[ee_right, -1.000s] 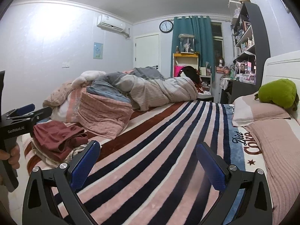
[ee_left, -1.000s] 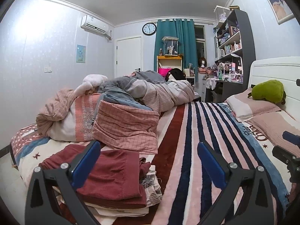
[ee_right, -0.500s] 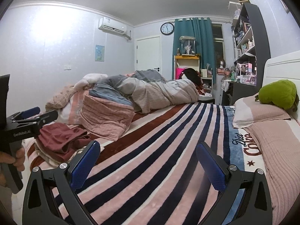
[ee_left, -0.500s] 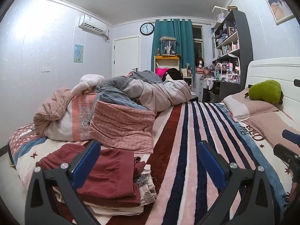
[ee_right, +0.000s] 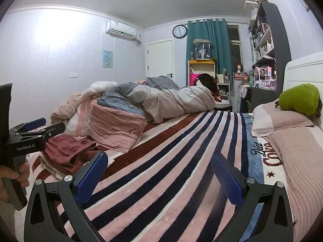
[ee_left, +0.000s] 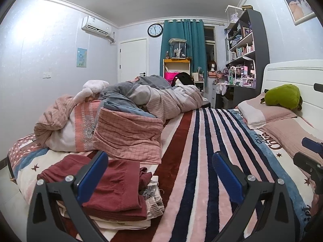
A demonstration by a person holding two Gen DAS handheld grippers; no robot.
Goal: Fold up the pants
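Folded dark red pants (ee_left: pixel 113 185) lie on top of a small stack of folded clothes at the near left corner of the bed; they also show in the right wrist view (ee_right: pixel 68 153). My left gripper (ee_left: pixel 159 173) is open and empty, held just above and to the right of the stack. My right gripper (ee_right: pixel 159 173) is open and empty over the striped blanket (ee_right: pixel 171 161). The left gripper's body (ee_right: pixel 30 139) shows at the left edge of the right wrist view.
A heap of pink and grey quilts (ee_left: pixel 129 117) fills the far left of the bed. Pillows (ee_left: pixel 268 115) and a green plush toy (ee_left: pixel 282 96) lie by the white headboard on the right. Shelves and a desk (ee_left: pixel 242 70) stand beyond.
Both grippers have drawn back and risen slightly; the pants stack sits a little lower and farther in view. Both stay open.
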